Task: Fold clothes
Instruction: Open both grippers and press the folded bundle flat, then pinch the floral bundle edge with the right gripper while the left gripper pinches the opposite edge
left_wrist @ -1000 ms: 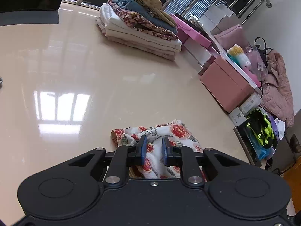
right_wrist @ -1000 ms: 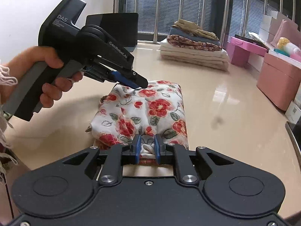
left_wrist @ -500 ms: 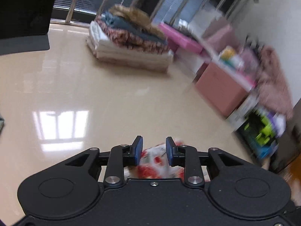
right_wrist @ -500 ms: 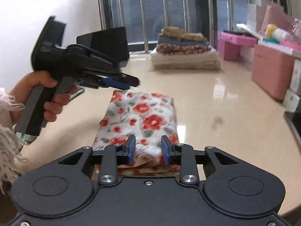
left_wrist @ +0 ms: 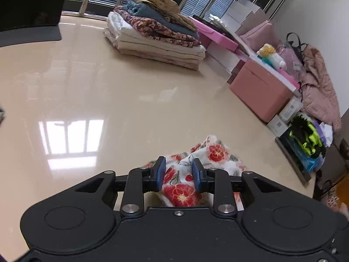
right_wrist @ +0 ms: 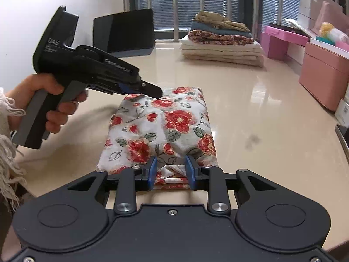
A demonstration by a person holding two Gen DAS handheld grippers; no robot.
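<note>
Two grippers frame your floral garment [right_wrist: 162,128], which lies folded into a compact, thick rectangle on the near part of the glossy beige table [left_wrist: 91,91]. Its fabric is white, printed with red roses and grey-green leaves; the top surface is puffy and slightly rumpled, with a shallow crease running along the middle. At the near end you can see the stacked layers of the fold, their edges a little uneven.

Your right gripper [right_wrist: 171,171] sits at that near end with its jaws spread apart, blue pads on either side of the layered edge and not pressing it. Your left gripper [right_wrist: 152,91], held in your left hand [right_wrist: 50,107], points its tip down at the far left corner of the garment; from this side view it looks to be touching the cloth or just above it. From the left wrist view, the left gripper [left_wrist: 178,174] has its jaws released too, with a clear gap between the pads and the floral cloth [left_wrist: 196,170] showing through it, bunched just beyond them.

Far across the table rests a stack of folded clothes [right_wrist: 221,43], with cream layers at the bottom and patterned, blue and tan pieces on top. A dark monitor [right_wrist: 124,32] stands at the far left. Pink boxes [right_wrist: 325,74] line the right side beyond the table's edge.
</note>
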